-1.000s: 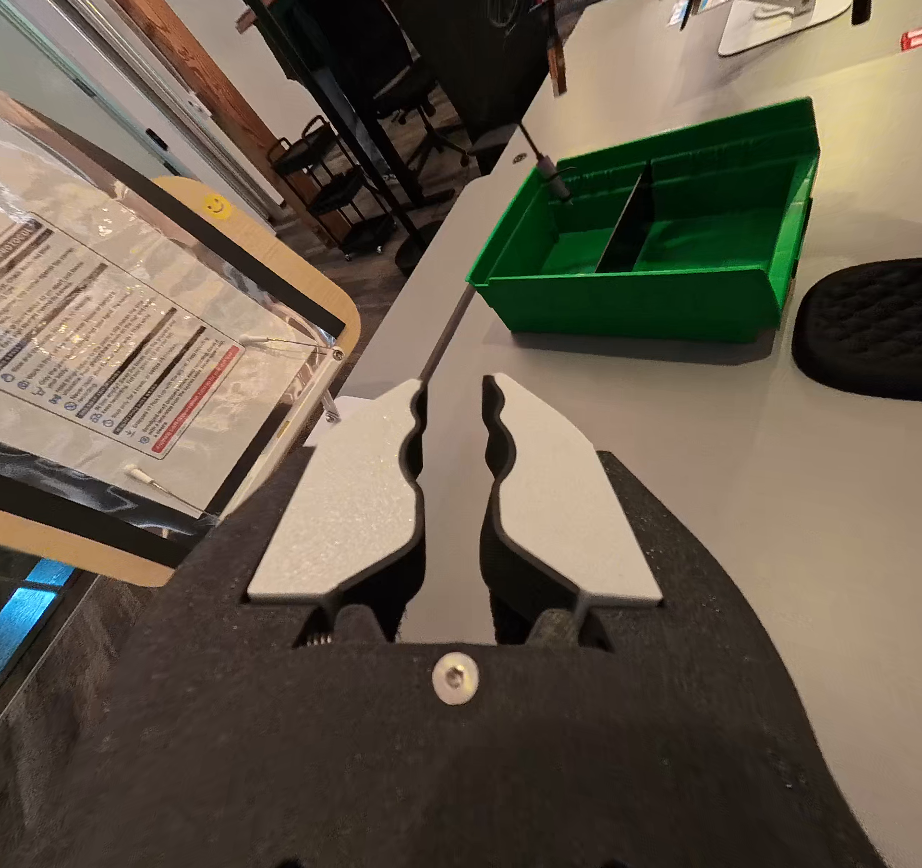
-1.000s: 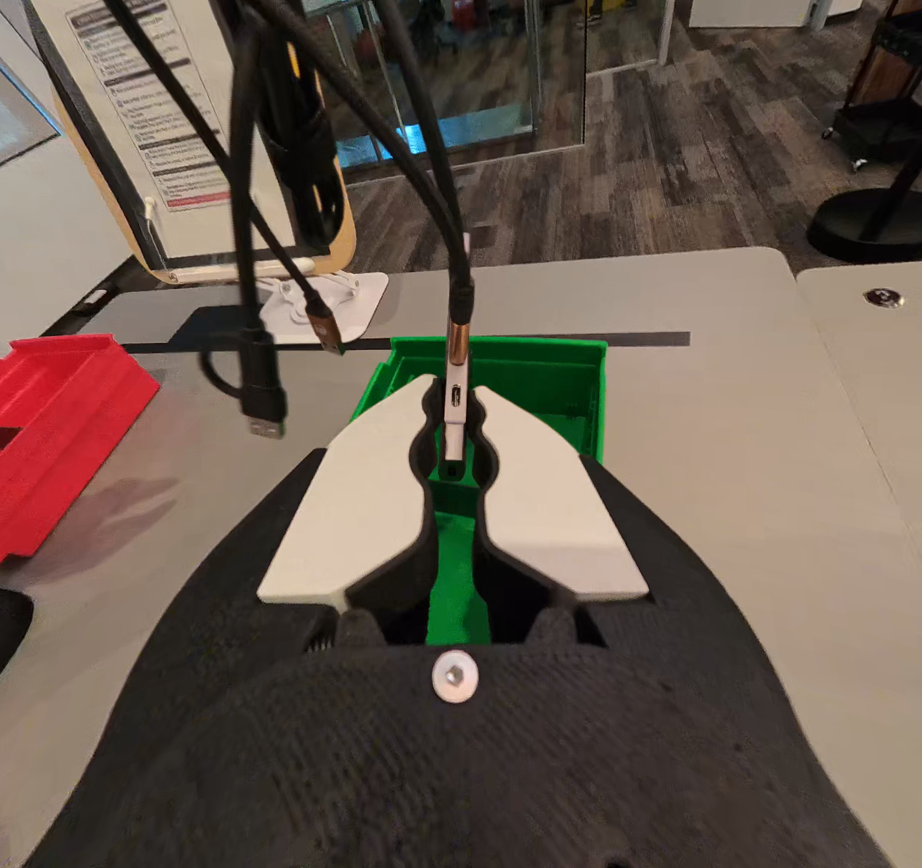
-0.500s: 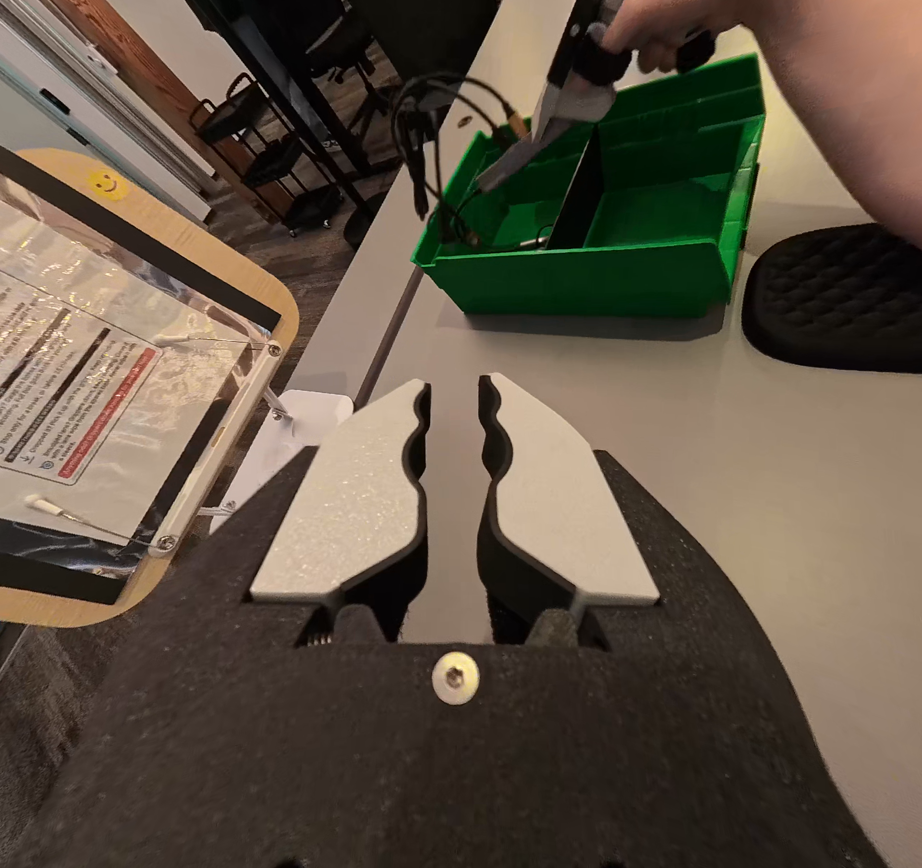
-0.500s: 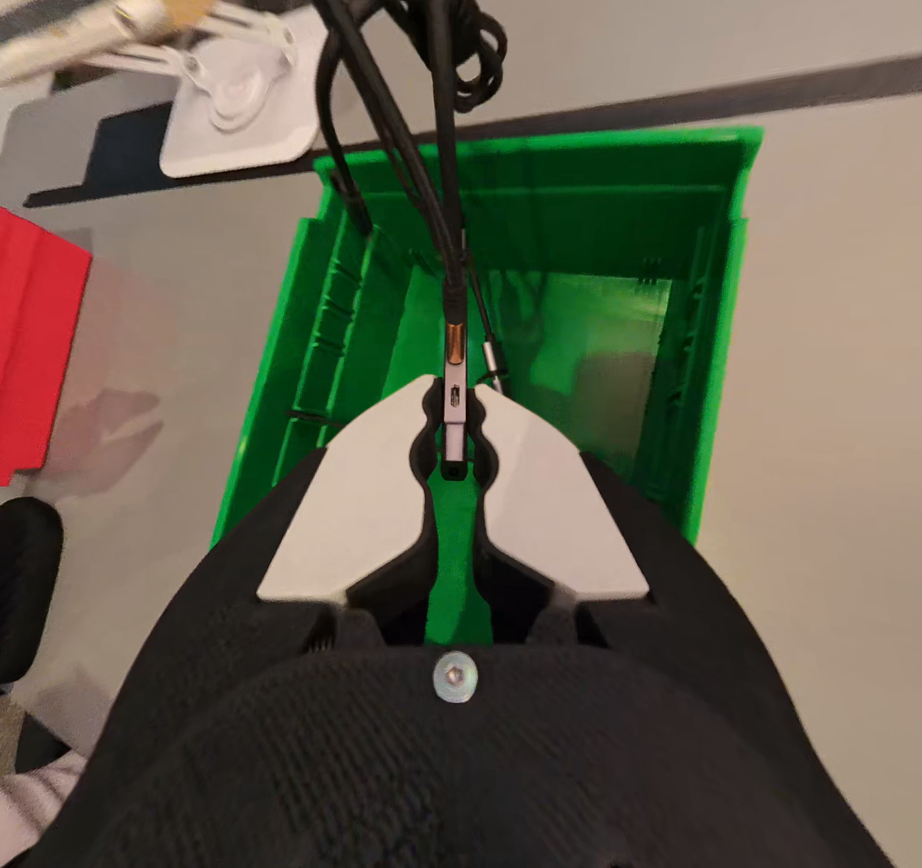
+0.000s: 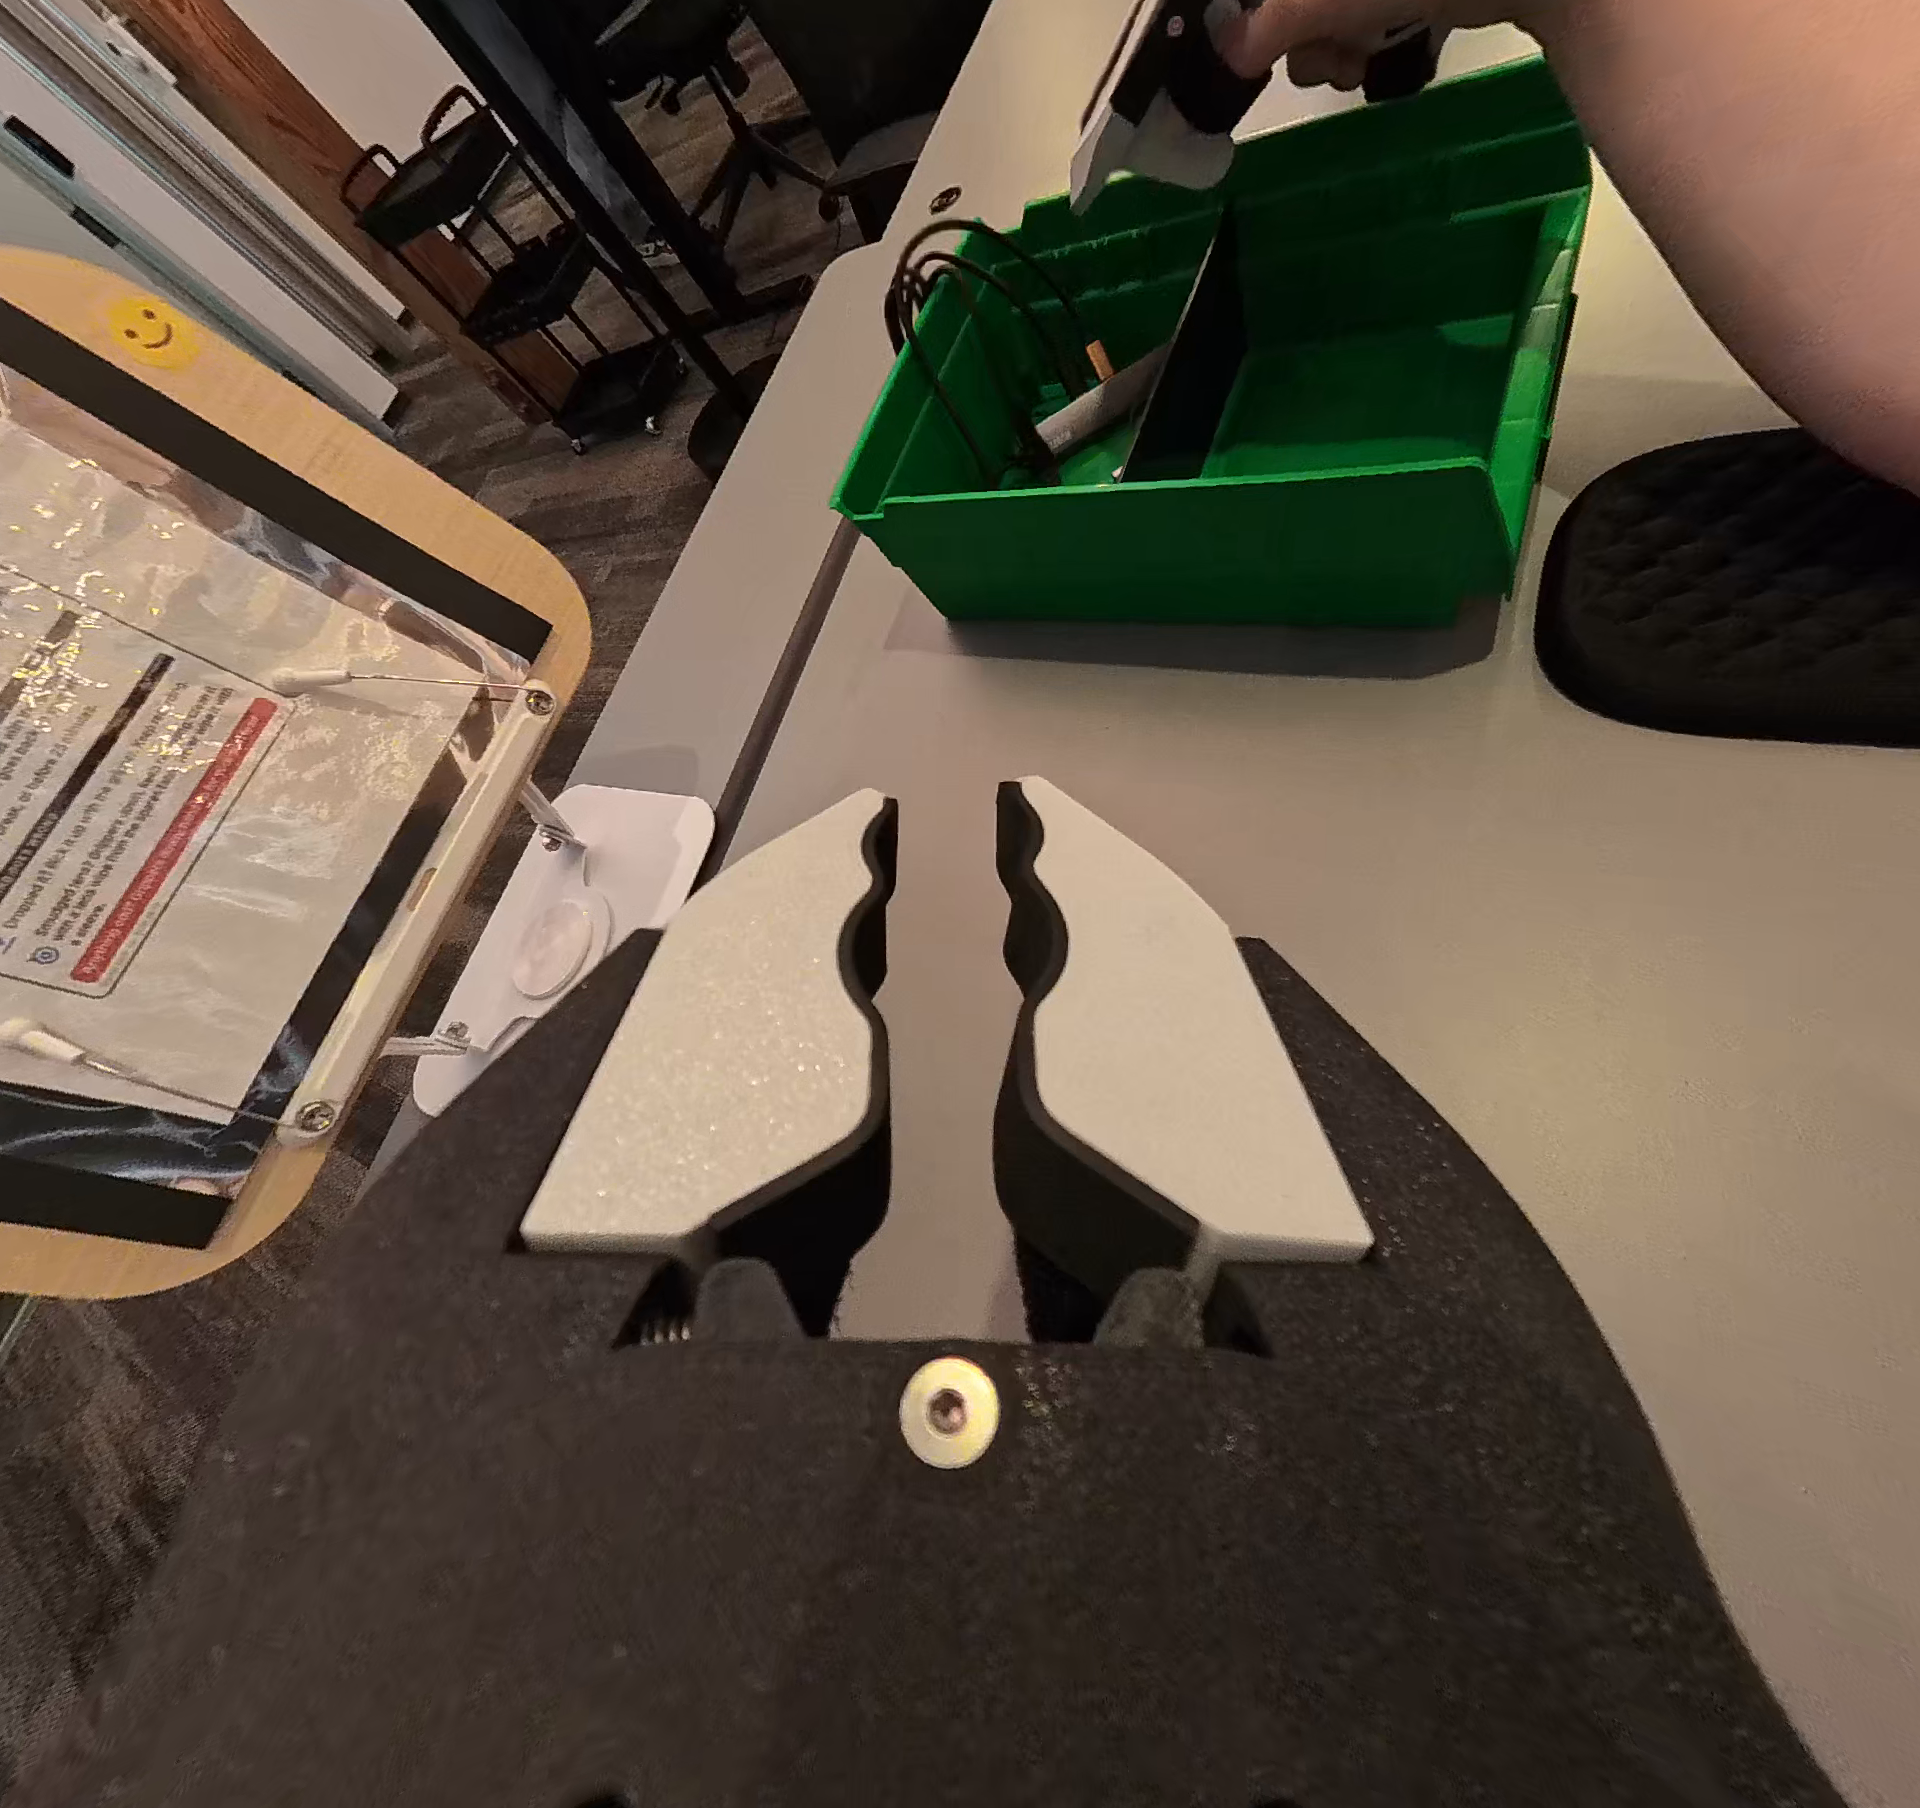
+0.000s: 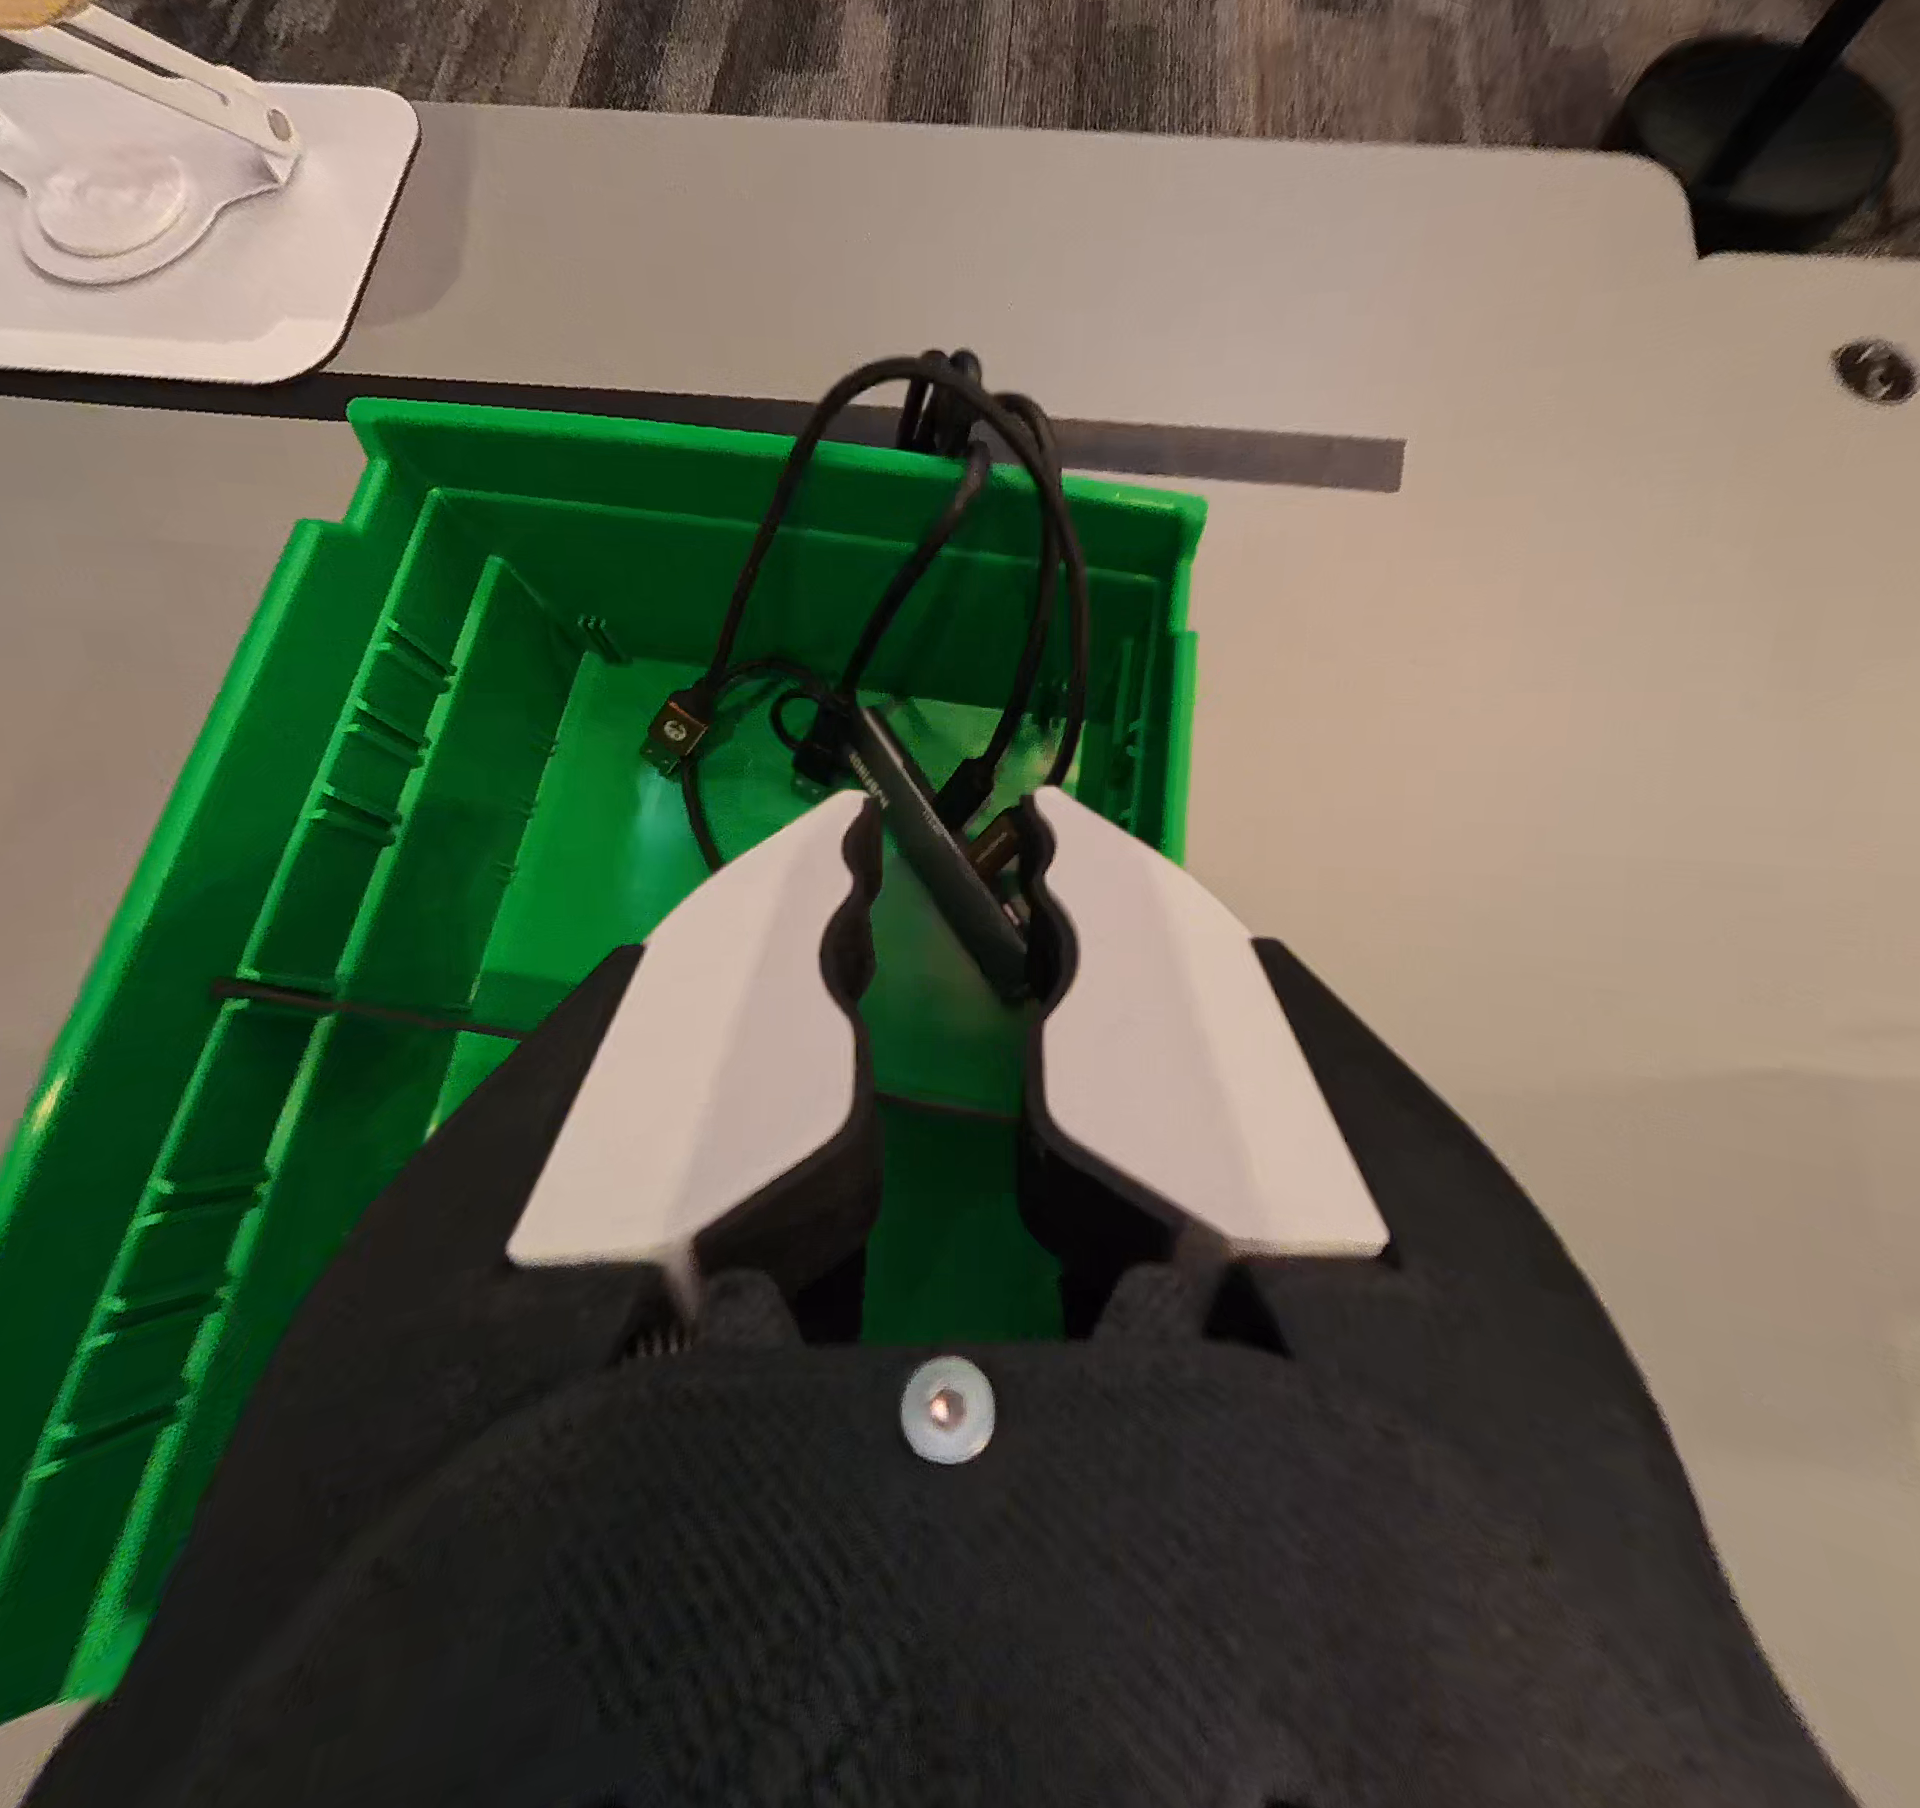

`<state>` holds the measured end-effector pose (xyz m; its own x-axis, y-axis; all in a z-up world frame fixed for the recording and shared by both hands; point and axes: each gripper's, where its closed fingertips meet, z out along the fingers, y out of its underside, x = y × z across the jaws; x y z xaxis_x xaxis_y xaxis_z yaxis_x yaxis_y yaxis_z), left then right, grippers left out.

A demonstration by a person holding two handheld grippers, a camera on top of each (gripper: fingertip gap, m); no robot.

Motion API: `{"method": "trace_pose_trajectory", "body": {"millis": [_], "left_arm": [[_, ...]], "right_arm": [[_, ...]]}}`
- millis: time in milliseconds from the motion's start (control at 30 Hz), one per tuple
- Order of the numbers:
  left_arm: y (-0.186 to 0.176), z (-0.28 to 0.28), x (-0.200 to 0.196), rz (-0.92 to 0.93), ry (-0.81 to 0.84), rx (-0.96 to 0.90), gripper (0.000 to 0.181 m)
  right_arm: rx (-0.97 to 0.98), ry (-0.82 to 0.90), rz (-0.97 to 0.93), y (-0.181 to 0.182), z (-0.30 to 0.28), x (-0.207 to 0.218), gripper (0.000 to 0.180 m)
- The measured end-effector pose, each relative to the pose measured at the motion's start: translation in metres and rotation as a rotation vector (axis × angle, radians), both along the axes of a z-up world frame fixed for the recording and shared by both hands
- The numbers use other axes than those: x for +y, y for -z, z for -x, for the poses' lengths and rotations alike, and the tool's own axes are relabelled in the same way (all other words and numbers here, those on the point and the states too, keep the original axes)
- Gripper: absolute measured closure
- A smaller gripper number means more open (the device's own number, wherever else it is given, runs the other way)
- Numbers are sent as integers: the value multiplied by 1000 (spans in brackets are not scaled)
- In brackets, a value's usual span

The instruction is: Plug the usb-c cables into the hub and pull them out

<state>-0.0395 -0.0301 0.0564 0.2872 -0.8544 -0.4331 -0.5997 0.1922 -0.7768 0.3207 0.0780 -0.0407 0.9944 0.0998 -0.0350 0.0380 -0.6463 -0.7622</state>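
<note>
The slim grey hub lies tilted in the left compartment of the green bin, with black cables still joined to it and looping over the bin's far rim. My right gripper hovers above the hub with its jaws apart, and its pads do not press on anything. In the left wrist view the right gripper is above the bin, and the hub leans against the black divider. My left gripper is open and empty over the grey table.
A black padded mat lies right of the bin. A wood-framed sign board on a white base stands at the table's left edge. The person's arm reaches over the bin. A dark seam crosses the table behind the bin. There is about 40 cm between the tips of the two grippers.
My right gripper lowered the hub and its cables into the bin, then opened and let go. The hub now rests in the bin. My left gripper stayed open and shifted slightly.
</note>
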Motion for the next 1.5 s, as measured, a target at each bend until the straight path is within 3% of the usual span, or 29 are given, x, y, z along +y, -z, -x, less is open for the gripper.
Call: {"method": "trace_pose_trajectory", "body": {"millis": [200, 300, 333, 467, 533, 600, 867, 1033, 1200, 1400, 1500], "left_arm": [[-2, 7, 4, -3, -26, 8, 163], [-3, 12, 7, 3, -34, 4, 163], [-3, 12, 8, 9, -35, -4, 163], [-4, 18, 12, 16, -55, 4, 163], [-5, 22, 14, 11, -69, 4, 163], [-5, 24, 15, 23, -71, -4, 163], [-1, 26, 21, 60, -68, -13, 163], [4, 26, 24, 74, -72, -1, 163], [2, 26, 24, 74, -70, -8, 163], [-2, 24, 21, 57, -63, -8, 163], [-1, 20, 17, 52, -51, 0, 164]], "right_arm": [[-73, -124, -163, -28, 19, 16, 140], [-109, -178, -186, -55, 22, 51, 141], [-83, -171, -145, -58, 18, 71, 139], [142, -227, 427, -22, 32, 100, 130], [84, -248, 586, -6, 33, 104, 125], [-47, -225, 683, 12, 19, 112, 122], [-131, -178, 1038, 57, 6, 106, 122], [-76, -196, 1122, 64, 20, 105, 155], [-150, -308, 979, 45, 21, 112, 159], [-33, -539, 401, -16, 45, 114, 160], [19, -788, 178, -31, 64, 82, 160]]}}
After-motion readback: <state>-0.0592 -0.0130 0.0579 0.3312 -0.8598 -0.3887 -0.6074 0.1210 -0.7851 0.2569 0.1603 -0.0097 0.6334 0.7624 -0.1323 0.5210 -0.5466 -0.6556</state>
